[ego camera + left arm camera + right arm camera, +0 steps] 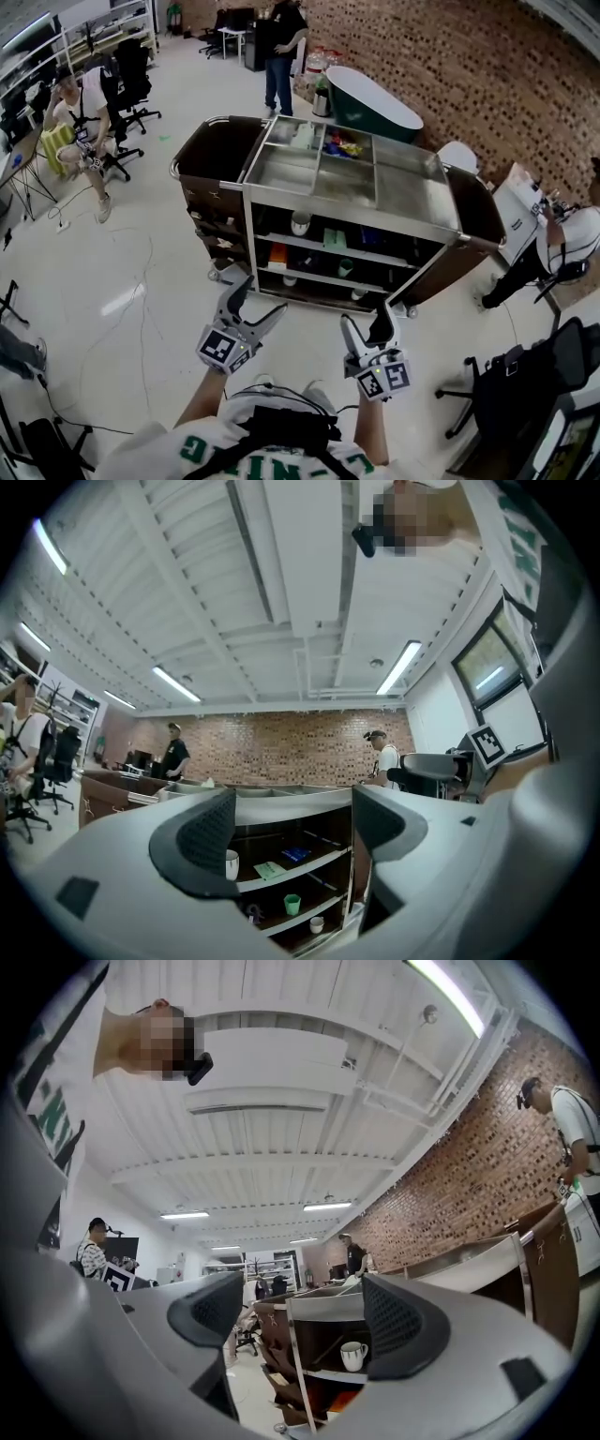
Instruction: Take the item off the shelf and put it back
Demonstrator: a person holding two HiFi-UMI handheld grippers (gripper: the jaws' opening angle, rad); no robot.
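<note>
A steel-topped service cart (pixel 403 202) stands ahead on the floor, its open shelves facing me. On the upper shelf sit a white mug (pixel 300 223) and a green item (pixel 335 238). Lower down are an orange item (pixel 277 255) and a small green cup (pixel 345 267). My left gripper (pixel 262 295) and right gripper (pixel 366 319) hover open and empty, well short of the cart. The left gripper view shows my left gripper (pixel 295 832) framing the white mug (pixel 231 864), a green sheet (pixel 269 869) and the green cup (pixel 292 905). In the right gripper view my right gripper (pixel 300 1321) frames the mug (pixel 352 1356).
The cart's top trays (pixel 309 169) hold small items. A dark green tub (pixel 375 103) stands behind the cart by the brick wall. One person (pixel 80 108) sits at the left and another (pixel 281 47) stands at the back. Office chairs (pixel 525 375) are at the right; cables lie on the floor.
</note>
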